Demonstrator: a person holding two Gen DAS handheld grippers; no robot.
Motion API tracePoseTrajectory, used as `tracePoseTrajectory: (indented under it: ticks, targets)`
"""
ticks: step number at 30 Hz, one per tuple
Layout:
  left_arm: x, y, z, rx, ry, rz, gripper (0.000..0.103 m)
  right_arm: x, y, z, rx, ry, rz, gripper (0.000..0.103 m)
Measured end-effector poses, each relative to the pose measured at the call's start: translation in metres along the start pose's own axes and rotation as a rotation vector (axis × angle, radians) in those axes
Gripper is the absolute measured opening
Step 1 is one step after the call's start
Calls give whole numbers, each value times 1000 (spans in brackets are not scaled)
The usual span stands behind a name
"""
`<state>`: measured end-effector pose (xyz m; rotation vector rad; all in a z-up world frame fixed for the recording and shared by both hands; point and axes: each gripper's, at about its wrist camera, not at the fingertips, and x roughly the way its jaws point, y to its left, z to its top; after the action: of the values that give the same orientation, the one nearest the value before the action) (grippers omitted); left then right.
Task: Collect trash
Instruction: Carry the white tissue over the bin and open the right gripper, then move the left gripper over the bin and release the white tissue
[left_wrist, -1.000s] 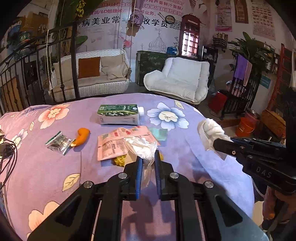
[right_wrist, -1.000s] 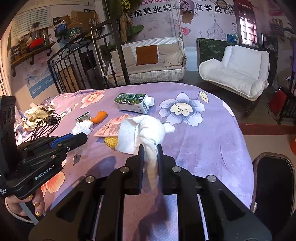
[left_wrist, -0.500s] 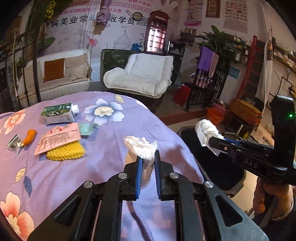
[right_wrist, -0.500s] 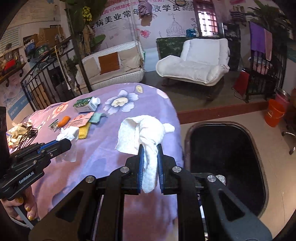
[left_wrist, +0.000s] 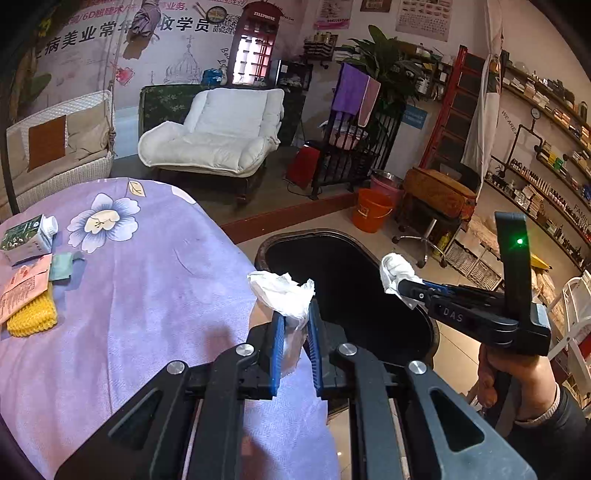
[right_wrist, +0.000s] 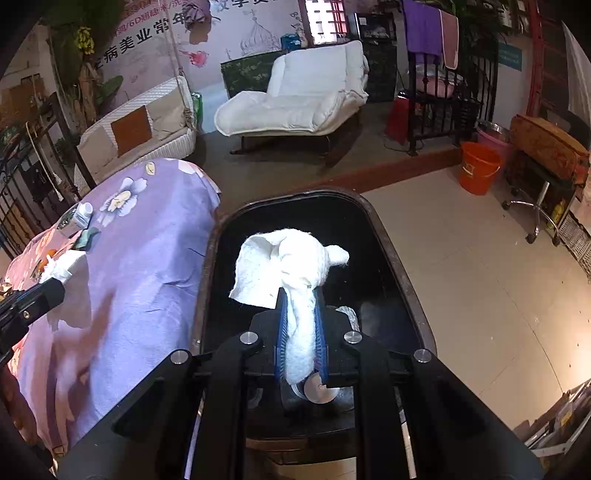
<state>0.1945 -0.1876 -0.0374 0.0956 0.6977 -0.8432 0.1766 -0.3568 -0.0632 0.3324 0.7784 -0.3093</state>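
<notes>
While the right tool pinches a soft white paper towel right over the black trash bin, the left tool pinches a light crumpled tissue beside the bin's rim, above the table edge. Both squash easily; grab the bunched middle.

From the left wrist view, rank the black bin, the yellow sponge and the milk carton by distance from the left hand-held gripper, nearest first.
1. Black bin, just ahead-right of the left hand-held gripper.
2. Yellow sponge, far left on the purple cloth.
3. Milk carton, left, farther back.
</notes>
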Motion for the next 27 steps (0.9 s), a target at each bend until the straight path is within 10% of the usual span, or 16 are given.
tracePoseTrajectory:
  ticks: [11, 14, 27]
  targets:
    - [28, -24, 2, 61, 63, -35, 14, 51, -15, -12, 42, 172, -9, 27]
    - [33, -29, 0, 82, 83, -33, 14, 47, -15, -15, 50, 158, -13, 49]
    - [65, -56, 2, 149, 148, -74, 14, -10, -38, -19, 110, 5, -79, 63]
